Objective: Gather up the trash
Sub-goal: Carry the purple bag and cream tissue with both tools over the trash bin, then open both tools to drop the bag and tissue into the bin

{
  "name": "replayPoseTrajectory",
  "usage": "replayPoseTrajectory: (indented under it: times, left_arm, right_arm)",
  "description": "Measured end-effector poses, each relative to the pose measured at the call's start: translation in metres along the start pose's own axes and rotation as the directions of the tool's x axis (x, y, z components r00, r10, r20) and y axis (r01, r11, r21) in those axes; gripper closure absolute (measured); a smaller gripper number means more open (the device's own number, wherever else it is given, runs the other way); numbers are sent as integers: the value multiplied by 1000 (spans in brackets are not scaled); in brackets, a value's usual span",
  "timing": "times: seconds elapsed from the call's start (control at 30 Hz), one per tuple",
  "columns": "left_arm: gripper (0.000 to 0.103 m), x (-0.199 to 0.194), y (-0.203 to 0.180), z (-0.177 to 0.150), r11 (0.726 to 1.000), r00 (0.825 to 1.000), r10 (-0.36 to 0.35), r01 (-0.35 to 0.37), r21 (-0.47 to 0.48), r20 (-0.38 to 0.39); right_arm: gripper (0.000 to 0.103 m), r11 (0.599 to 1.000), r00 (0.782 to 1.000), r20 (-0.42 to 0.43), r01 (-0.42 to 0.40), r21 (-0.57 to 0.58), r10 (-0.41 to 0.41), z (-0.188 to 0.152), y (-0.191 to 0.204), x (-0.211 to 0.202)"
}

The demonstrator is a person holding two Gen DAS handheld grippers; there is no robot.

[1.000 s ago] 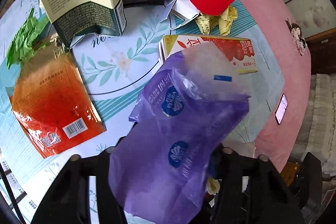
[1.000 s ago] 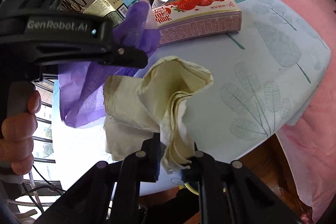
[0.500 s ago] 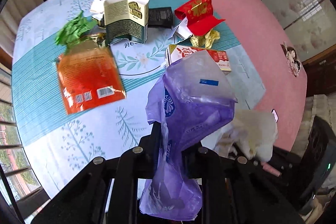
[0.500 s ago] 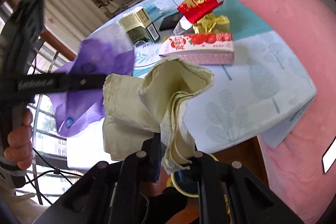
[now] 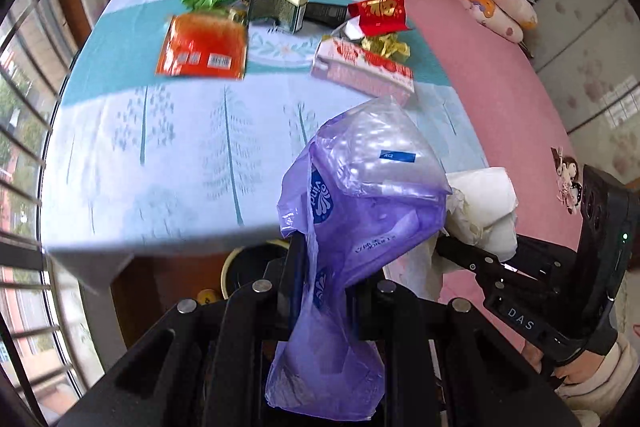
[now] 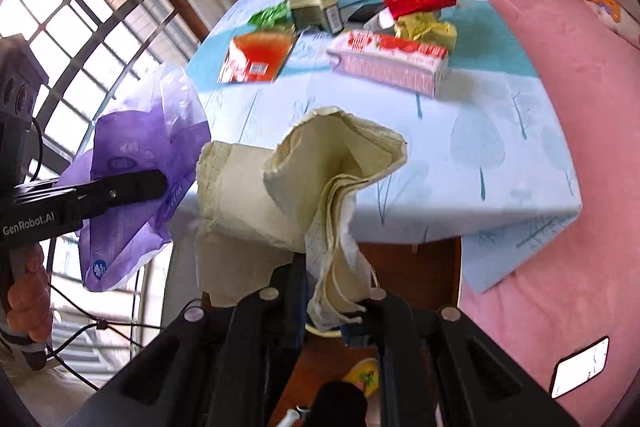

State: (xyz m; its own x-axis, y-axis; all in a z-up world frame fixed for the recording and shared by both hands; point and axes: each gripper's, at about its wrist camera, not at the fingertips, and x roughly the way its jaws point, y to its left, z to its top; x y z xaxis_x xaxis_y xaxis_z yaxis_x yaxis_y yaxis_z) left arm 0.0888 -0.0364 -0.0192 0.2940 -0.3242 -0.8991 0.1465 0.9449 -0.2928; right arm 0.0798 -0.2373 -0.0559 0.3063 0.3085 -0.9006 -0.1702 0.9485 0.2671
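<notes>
with the purple bag (image 5: 352, 227) pinched thinly in the closed left gripper (image 5: 324, 301) and the paper wad (image 6: 320, 187) clamped in the right gripper (image 6: 324, 303), both carried off the table (image 5: 160, 163), either could be shaken loose and dropped short of the bin (image 5: 244, 267).

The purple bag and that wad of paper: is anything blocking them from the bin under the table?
Nothing visible blocks them. The purple bag and paper wad hang past the table edge, above a round bin that is only partly in view.
</notes>
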Motion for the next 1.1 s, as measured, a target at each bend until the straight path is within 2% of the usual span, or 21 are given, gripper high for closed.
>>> replayPoseTrajectory:
  times: [0.2,0.37,0.6,0.83,0.93,0.97,1.07,1.1]
  left_arm:
    - [87,34,0,-55,997,994,60,-64,-47,-89]
    - [87,78,13,-92,991,982,93,-107,-77,-164]
    - [85,179,49,-129,982,959,115,-149,-119,-258]
    - [82,293,103,-158,967,934,127,-191,-166,-333]
    - [77,332,120,-164,968,930,141,-202,-152,-341]
    - [73,342,124,-165,967,928,150,-209,-144,-340]
    - [52,368,137,-167,970,931,154,-207,-130,-331]
    - [45,373,141,-170,970,932,157,-207,-125,-327]
  right_arm:
    - [91,999,992,-118,-47,19,49,-44,-1,35]
    - [91,999,976,-214,-24,35,31,-81,3,90]
    - [91,993,958,-287,28,114,6,-121,-7,181]
    - [90,977,949,-315,69,202,-1,-146,-33,289]
    - [90,971,947,-322,82,226,-5,-154,-44,331]
    - [90,968,946,-325,88,233,-7,-153,-47,342]
    - [85,962,945,-327,99,254,-10,-158,-54,368]
    - [78,961,947,-321,105,256,-18,-160,-54,373]
